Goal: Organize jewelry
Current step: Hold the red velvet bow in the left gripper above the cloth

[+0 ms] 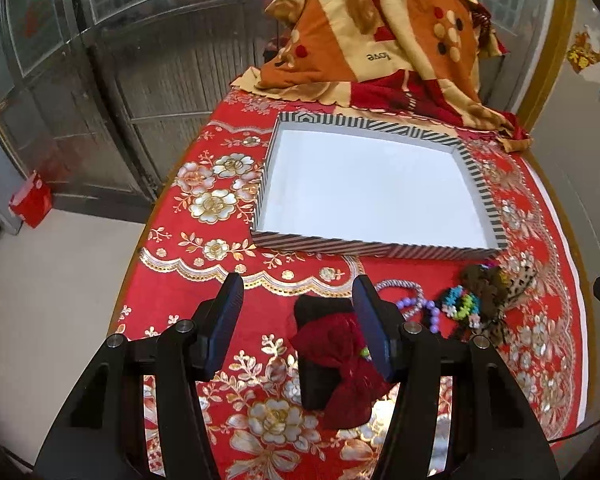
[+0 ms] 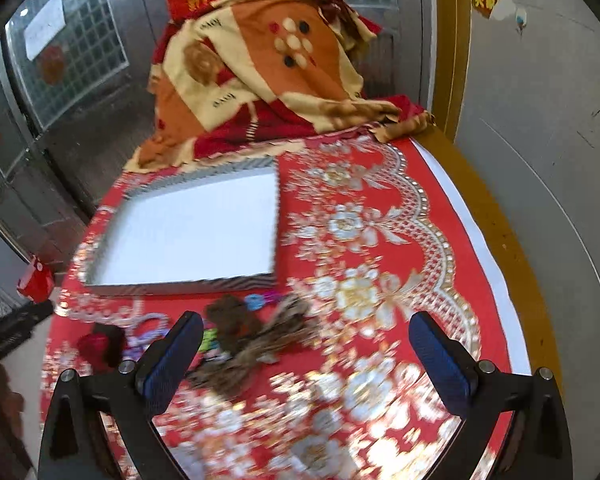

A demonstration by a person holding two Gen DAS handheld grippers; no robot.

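Note:
A shallow striped box (image 1: pixel 476 184) with a white, empty inside lies on the red flowered tablecloth; it also shows in the right wrist view (image 2: pixel 180 286). In front of it lies a pile of accessories: a dark red fabric bow (image 1: pixel 336 360), a purple bead string (image 1: pixel 414 306), a colourful bead bracelet (image 1: pixel 462 306) and a brown leopard-print bow (image 1: pixel 496 292). My left gripper (image 1: pixel 296 292) is open, above the cloth just over the red bow. My right gripper (image 2: pixel 306 330) is open and empty, with the brown bow (image 2: pixel 260 332) just past its left finger.
A folded orange and red blanket (image 1: pixel 376 40) is heaped at the table's far end. The table (image 2: pixel 500 240) has a curved edge on the right, beside a grey wall. A red bag (image 1: pixel 32 200) stands on the floor at the left by metal doors.

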